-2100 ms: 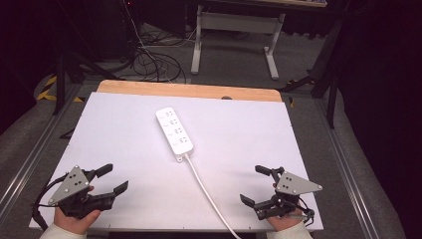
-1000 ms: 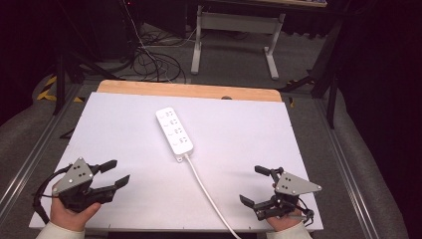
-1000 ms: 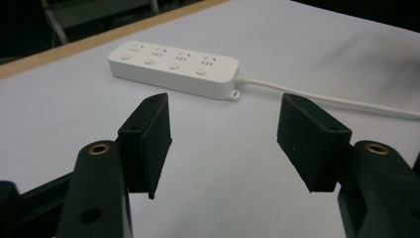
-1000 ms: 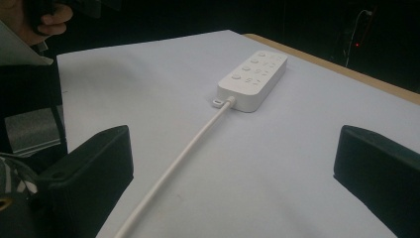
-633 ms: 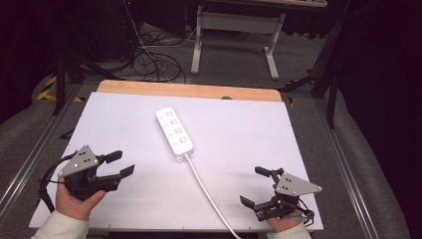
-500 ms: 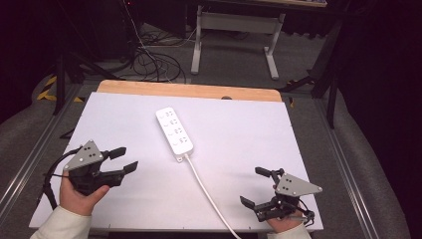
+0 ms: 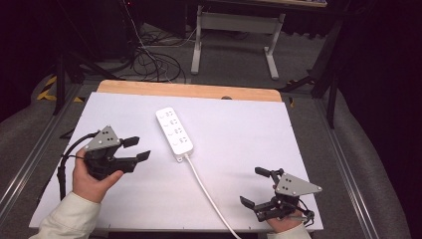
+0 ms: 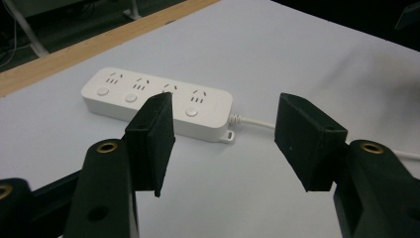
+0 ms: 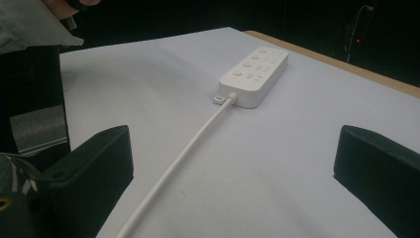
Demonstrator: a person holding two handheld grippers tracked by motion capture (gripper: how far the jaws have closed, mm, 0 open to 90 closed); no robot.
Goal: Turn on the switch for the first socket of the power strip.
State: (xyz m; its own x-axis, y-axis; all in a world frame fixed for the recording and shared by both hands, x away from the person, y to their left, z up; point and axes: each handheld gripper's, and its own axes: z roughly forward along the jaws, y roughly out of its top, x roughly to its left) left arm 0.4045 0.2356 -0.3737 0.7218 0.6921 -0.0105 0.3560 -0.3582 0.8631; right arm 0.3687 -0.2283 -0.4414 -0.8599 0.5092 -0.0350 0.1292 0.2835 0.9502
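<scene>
While the white four-socket plastic power strip (image 7: 174,131) lies flat mid-desk (image 7: 298,129), the left gripper (image 7: 141,149) hovers just left of it, jaws apart and empty; the right gripper (image 7: 255,186) rests open near the white cord (image 7: 209,194).

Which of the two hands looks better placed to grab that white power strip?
Probably the left. The left gripper is off the table, open, aimed at the power strip. The right gripper sits open at the near table edge.
</scene>
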